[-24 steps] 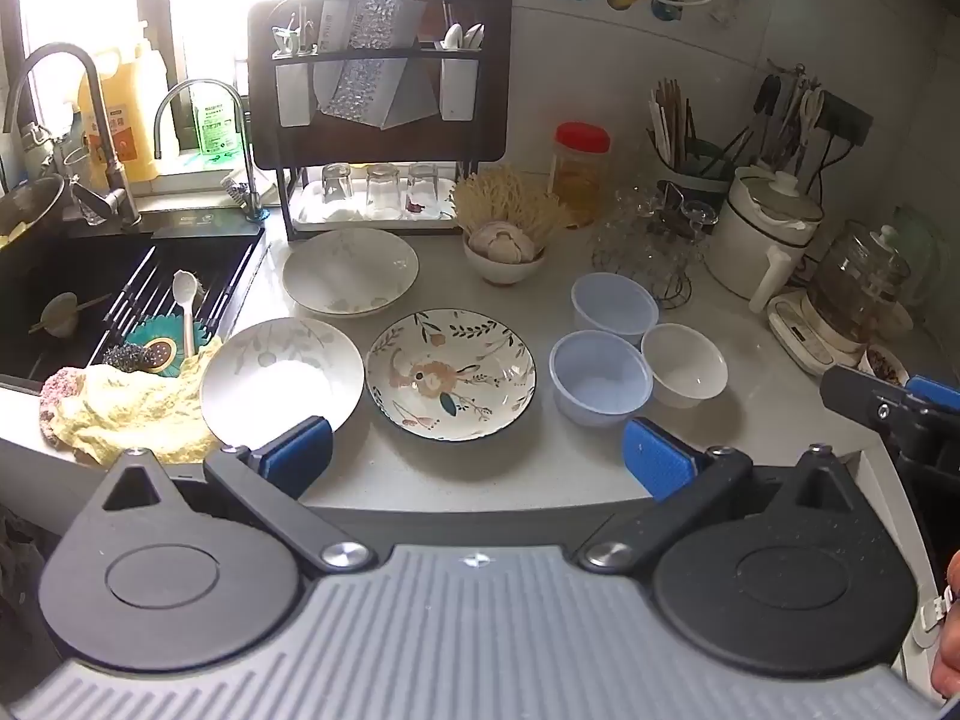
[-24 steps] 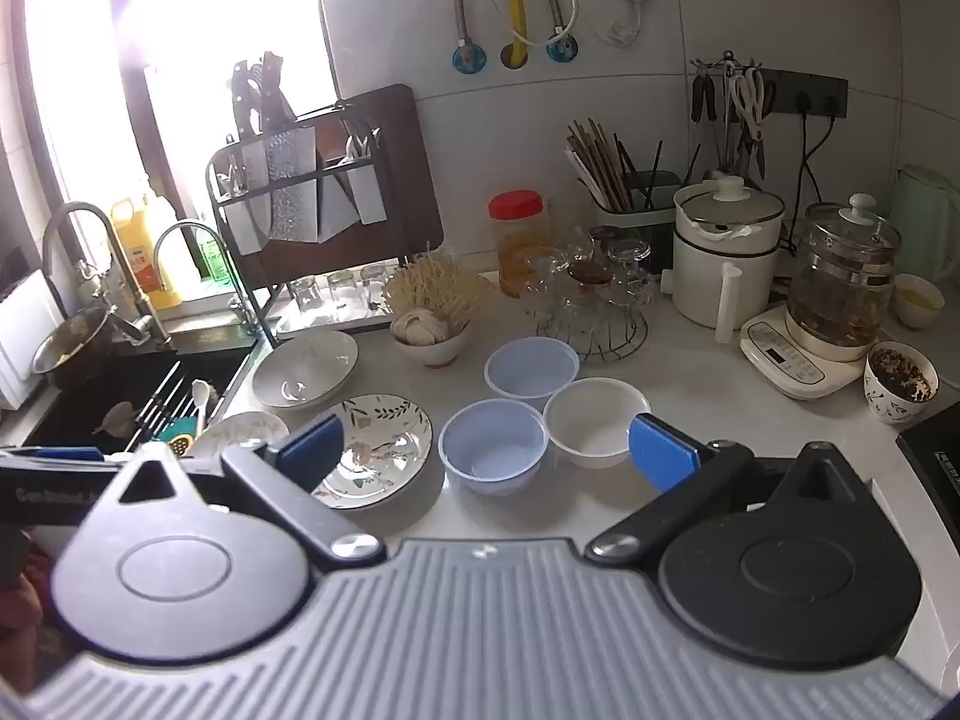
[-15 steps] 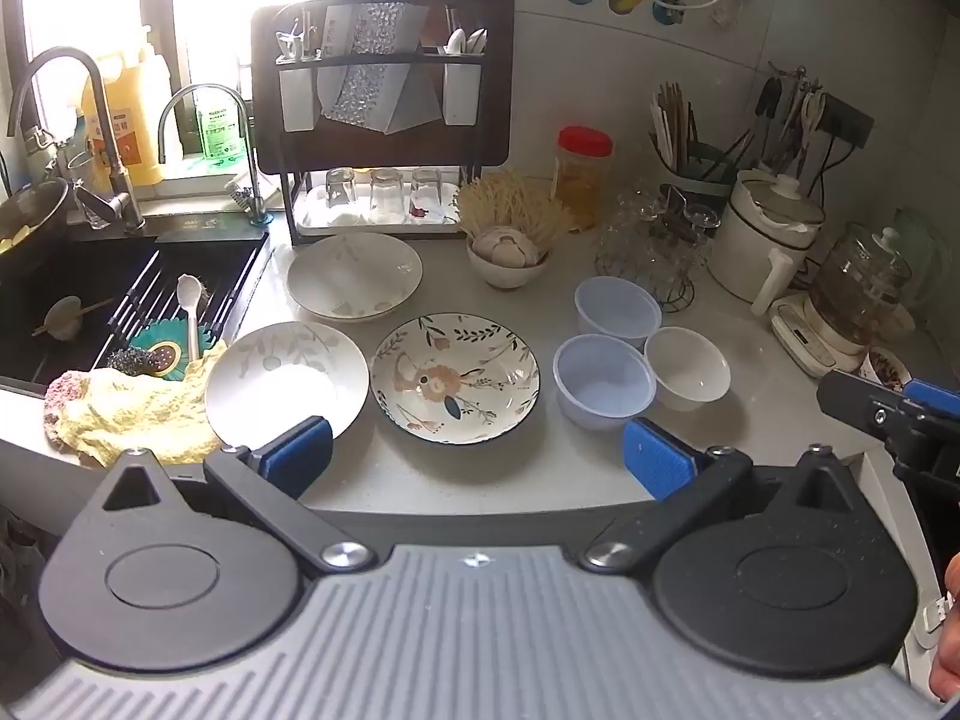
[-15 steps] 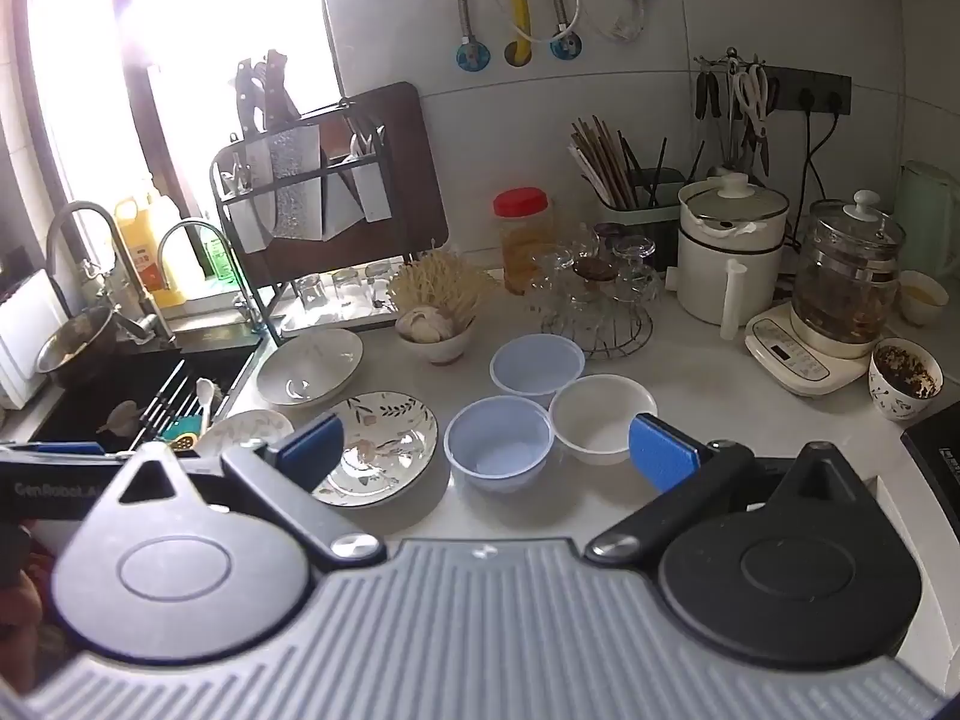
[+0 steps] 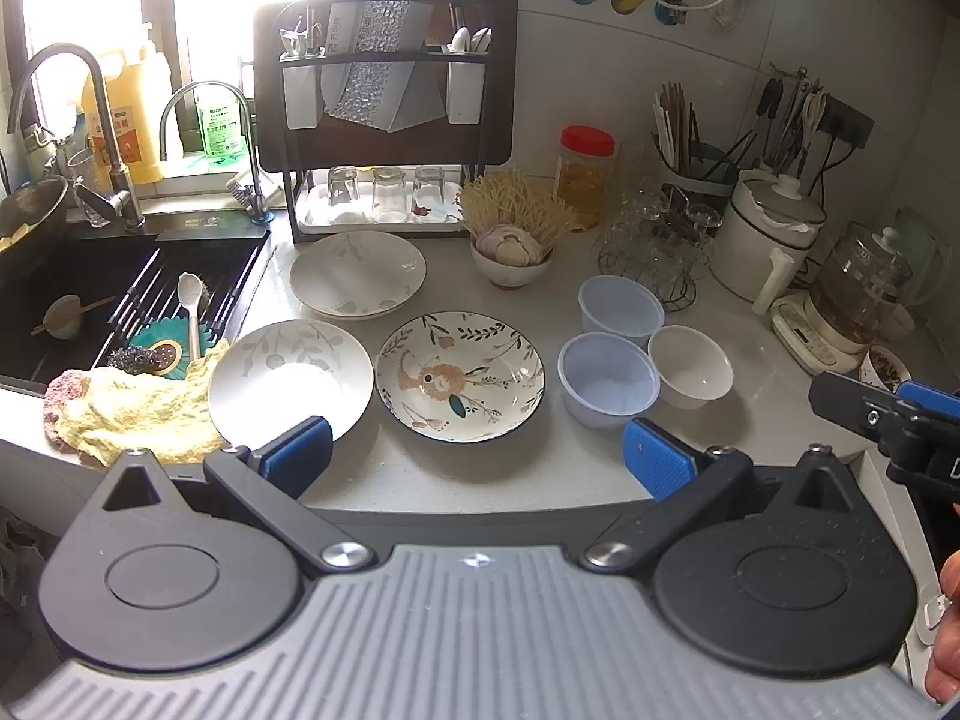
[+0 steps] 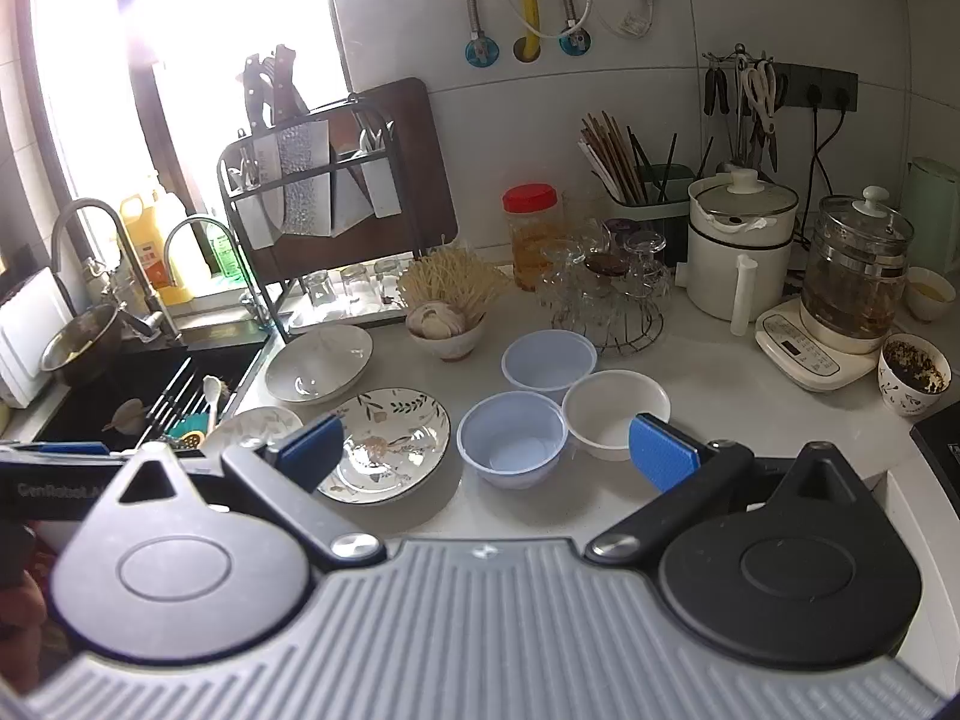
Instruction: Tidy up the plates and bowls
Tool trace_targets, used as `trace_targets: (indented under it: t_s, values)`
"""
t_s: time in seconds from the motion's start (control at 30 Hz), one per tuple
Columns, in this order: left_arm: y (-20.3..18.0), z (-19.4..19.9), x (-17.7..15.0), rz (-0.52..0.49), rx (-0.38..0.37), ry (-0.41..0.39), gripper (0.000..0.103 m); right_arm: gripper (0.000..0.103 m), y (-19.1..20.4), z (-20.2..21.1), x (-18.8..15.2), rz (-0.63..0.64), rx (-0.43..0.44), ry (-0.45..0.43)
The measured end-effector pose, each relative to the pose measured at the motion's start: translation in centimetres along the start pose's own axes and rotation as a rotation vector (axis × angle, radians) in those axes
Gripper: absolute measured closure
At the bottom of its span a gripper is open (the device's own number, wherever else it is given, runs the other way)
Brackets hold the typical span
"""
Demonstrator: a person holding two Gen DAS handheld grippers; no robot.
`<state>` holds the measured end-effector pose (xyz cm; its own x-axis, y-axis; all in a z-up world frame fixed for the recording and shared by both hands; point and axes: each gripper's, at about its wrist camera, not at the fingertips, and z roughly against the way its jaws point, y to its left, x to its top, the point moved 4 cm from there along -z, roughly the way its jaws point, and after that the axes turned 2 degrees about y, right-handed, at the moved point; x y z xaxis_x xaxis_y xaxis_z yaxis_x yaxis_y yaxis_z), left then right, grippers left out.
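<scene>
Two grippers are hovering over the front edge of the counter (image 5: 336,480), both tilted downward with their blue pads spread wide and nothing between them. The left gripper (image 5: 477,450) is pointing at the flowered plate (image 5: 459,375), which is lying just ahead of it on the counter; its left pad is overlapping the near rim of a white plate (image 5: 291,378) in the picture, though contact cannot be told. That white plate is sitting beside a yellow cloth (image 5: 129,408) at the edge of the sink (image 5: 36,276). Behind it, a third pale plate (image 5: 357,276) is resting near the dish rack (image 5: 384,120). The right gripper (image 6: 486,450) is facing a blue bowl (image 6: 512,438), which is sitting just ahead, between its pads in the view. A white bowl (image 6: 615,411) is touching that bowl on the right, partly behind the right pad, and a second blue bowl (image 6: 549,360) is standing just behind the pair. Farther back, a small bowl of garlic (image 6: 445,327) is sitting in front of a red-lidded jar (image 6: 531,234).
</scene>
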<state>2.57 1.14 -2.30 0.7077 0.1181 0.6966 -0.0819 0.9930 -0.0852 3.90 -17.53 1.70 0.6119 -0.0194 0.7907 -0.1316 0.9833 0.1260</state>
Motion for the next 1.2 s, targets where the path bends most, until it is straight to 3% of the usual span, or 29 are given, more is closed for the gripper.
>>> trace_targets:
  t_s: [1.2]
  values:
    - [-0.22,-0.71,0.59,-0.011,-0.002,-0.019,0.0,0.0,-0.13,-0.63,0.21,-0.002,0.01,0.005]
